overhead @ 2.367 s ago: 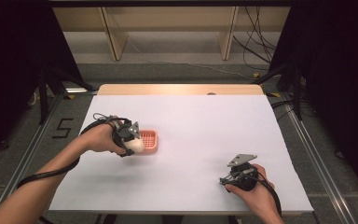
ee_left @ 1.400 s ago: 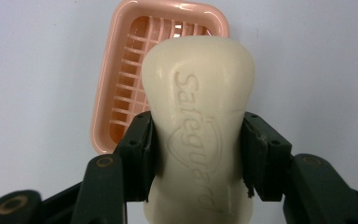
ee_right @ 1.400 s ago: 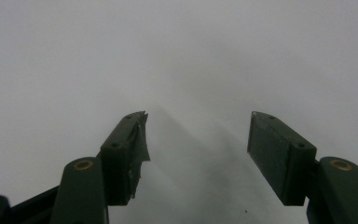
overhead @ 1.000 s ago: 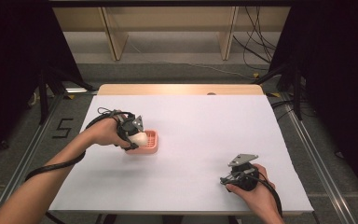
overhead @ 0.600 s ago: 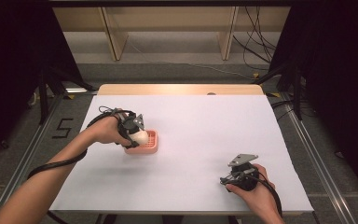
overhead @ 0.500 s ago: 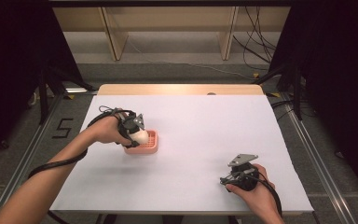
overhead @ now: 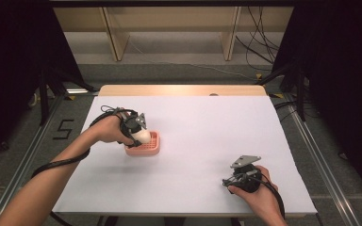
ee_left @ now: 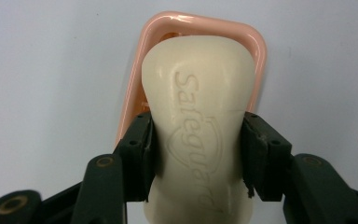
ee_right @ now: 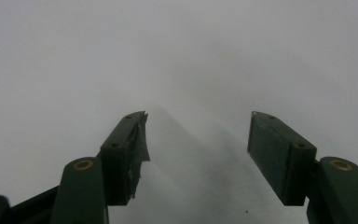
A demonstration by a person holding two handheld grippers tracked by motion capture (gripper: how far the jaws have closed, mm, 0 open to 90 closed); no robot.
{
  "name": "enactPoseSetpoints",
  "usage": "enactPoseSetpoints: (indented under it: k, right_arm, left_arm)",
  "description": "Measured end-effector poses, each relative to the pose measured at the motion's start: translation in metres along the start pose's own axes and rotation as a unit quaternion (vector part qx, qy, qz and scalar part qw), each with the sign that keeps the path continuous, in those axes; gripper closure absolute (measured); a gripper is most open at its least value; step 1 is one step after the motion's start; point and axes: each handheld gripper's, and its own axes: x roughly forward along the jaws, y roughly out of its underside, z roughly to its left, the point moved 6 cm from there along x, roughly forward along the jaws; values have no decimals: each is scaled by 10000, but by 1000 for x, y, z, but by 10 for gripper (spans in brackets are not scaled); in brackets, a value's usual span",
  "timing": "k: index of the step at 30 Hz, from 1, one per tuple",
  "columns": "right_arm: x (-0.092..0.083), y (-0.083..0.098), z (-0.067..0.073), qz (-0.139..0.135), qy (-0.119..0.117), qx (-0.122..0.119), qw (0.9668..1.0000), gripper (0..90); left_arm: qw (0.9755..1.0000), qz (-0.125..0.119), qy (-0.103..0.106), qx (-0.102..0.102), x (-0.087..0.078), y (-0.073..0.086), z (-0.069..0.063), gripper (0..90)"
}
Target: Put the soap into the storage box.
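My left gripper (ee_left: 198,149) clamps a cream soap bar (ee_left: 200,107) by its sides, the bar's far end over the pink soap dish (overhead: 143,145) just ahead of my jaws. Bare white table (overhead: 207,127) lies open all around the dish. My right gripper (ee_right: 198,154) rests near the table's near edge, jaws apart and empty. Since a moment ago, the soap sits slightly deeper over the dish; my right hand (overhead: 259,197) hasn't moved.
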Motion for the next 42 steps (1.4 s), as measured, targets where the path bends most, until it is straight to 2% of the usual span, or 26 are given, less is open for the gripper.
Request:
enactPoseSetpoints:
  k: [1, 7, 10, 11, 14, 15, 19, 23, 25, 26, 30, 31, 32, 33, 35, 42]
  right_arm:
    - [-1, 0, 1, 26, -27, 49, 10000, 381]
    - [-1, 0, -1, 11, 24, -17, 10000, 381]
    - [-1, 0, -1, 33, 3, -33, 10000, 381]
    - [-1, 0, -1, 33, 3, -33, 10000, 381]
    - [-2, 0, 0, 36, 6, 69, 10000, 381]
    - [-2, 0, 0, 36, 4, 66, 10000, 381]
    - [-2, 0, 0, 26, 5, 59, 10000, 381]
    - [-3, 0, 0, 16, -3, 84, 10000, 381]
    - [-2, 0, 0, 11, -5, 71, 10000, 381]
    - [-2, 0, 0, 25, 9, 67, 10000, 381]
    - [-3, 0, 0, 6, 17, 60, 10000, 381]
    - [-3, 0, -1, 1, 20, 38, 10000, 381]
    - [-3, 0, -1, 5, 2, 52, 10000, 381]
    - [-3, 0, 0, 12, -4, 62, 10000, 381]
    - [-3, 0, 0, 6, 7, 78, 10000, 381]
    - [-3, 0, 0, 11, -4, 68, 10000, 381]
  left_arm:
    - [10000, -3, -5, 6, 0, 0, 0, 494]
    - [10000, 2, 3, 13, 3, -1, 2, 494]
    - [10000, -15, 23, -73, 5, -2, 1, 494]
    - [10000, -10, 14, 26, 6, -3, 2, 494]
    - [10000, -5, 21, 32, 7, -4, 1, 494]
    - [10000, -18, 28, -44, 7, -4, 1, 494]
    - [10000, -9, 16, 41, 9, -4, 3, 494]
    - [9999, -97, -15, 31, 10, -5, 3, 494]
    - [10000, -76, 2, 30, 12, -5, 3, 494]
    - [10000, -59, 26, -41, 13, -5, 2, 494]
    - [10000, -55, 35, -42, 15, -5, 2, 494]
    - [10000, -56, 26, 21, 15, -5, 3, 494]
    - [10000, -44, 54, -35, 16, -5, 2, 494]
    - [10000, -55, 31, 49, 17, -5, 3, 494]
    - [10000, -49, 45, -18, 18, -5, 2, 494]
    - [10000, -42, 51, -8, 21, -6, 3, 494]
